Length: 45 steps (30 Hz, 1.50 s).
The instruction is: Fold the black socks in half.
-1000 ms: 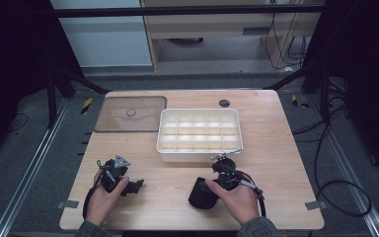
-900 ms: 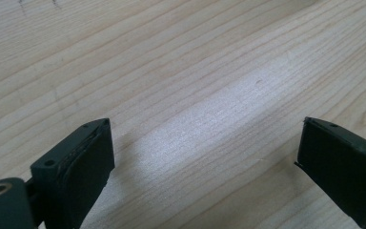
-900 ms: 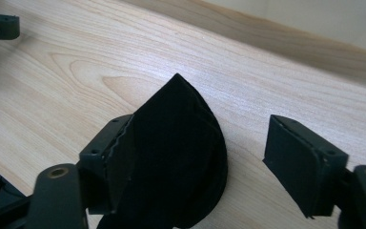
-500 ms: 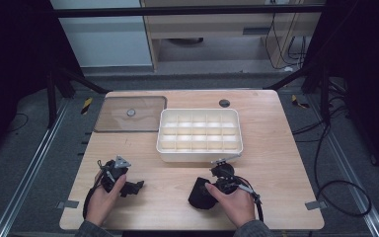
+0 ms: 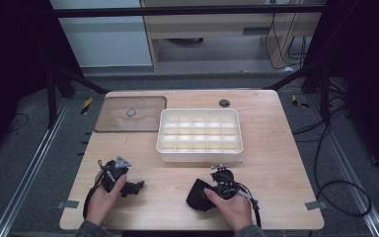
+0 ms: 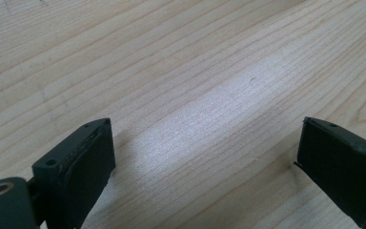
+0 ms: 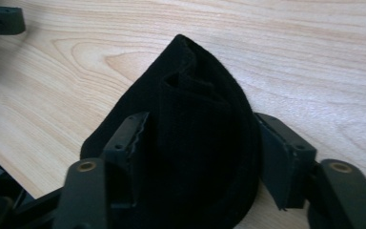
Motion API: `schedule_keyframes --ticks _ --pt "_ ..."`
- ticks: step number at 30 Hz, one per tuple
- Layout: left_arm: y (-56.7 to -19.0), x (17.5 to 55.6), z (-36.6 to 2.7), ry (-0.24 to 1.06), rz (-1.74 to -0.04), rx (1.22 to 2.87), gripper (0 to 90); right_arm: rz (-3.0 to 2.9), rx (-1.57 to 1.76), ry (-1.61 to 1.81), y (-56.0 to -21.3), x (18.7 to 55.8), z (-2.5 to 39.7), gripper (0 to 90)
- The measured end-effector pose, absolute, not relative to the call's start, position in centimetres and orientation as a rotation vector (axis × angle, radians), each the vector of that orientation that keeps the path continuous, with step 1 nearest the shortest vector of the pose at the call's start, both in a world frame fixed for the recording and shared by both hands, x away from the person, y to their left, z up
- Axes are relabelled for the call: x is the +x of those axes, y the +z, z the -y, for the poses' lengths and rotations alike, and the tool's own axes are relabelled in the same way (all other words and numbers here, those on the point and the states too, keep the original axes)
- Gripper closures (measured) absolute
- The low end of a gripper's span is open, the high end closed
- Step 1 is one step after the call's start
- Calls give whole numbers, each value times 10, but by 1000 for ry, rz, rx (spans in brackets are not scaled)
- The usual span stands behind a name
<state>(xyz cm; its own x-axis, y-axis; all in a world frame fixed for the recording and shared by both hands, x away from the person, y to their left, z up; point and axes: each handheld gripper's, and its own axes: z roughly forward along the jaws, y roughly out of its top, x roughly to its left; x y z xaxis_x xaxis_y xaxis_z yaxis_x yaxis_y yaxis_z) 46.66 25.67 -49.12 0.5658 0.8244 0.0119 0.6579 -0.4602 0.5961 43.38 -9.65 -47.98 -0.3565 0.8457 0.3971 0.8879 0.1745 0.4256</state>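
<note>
Your right gripper [image 7: 198,143] had its fingers clamped on the black velvet pouch [image 7: 190,138], just in front of the white tray [image 5: 199,132], and this soft cloth could slip out, while your left gripper [image 6: 205,157] was spread, empty.

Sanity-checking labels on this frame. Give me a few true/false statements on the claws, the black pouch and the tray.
1. The right claw is clamped on the black pouch. True.
2. The left claw holds the pouch. False: it is open with bare table between its jaws.
3. The white tray stands beyond both claws. True.
4. The pouch lies inside the tray. False: it rests on the table, near the front edge.
5. The clear lid covers the tray. False: it lies to the tray's left.
</note>
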Motion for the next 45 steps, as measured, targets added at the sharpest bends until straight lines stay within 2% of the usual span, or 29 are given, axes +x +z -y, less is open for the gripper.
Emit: schedule_keyframes --ticks 7,12,18,36,45 --pt "-492 468 -259 404 -1195 2247 51 2336 -1688 -985 -479 433 96 601" --pt "-492 470 -263 406 -1210 2235 50 2352 -1660 -1009 -477 432 96 669" --pt "-492 472 -271 441 -1244 2201 44 2410 -1655 -1044 -466 431 103 680" --pt "-497 480 -301 483 -1351 2131 41 2506 -1809 -1061 -419 438 165 676" --pt "-500 481 -304 512 -1338 2122 26 2559 -1863 -1080 -388 452 187 673"
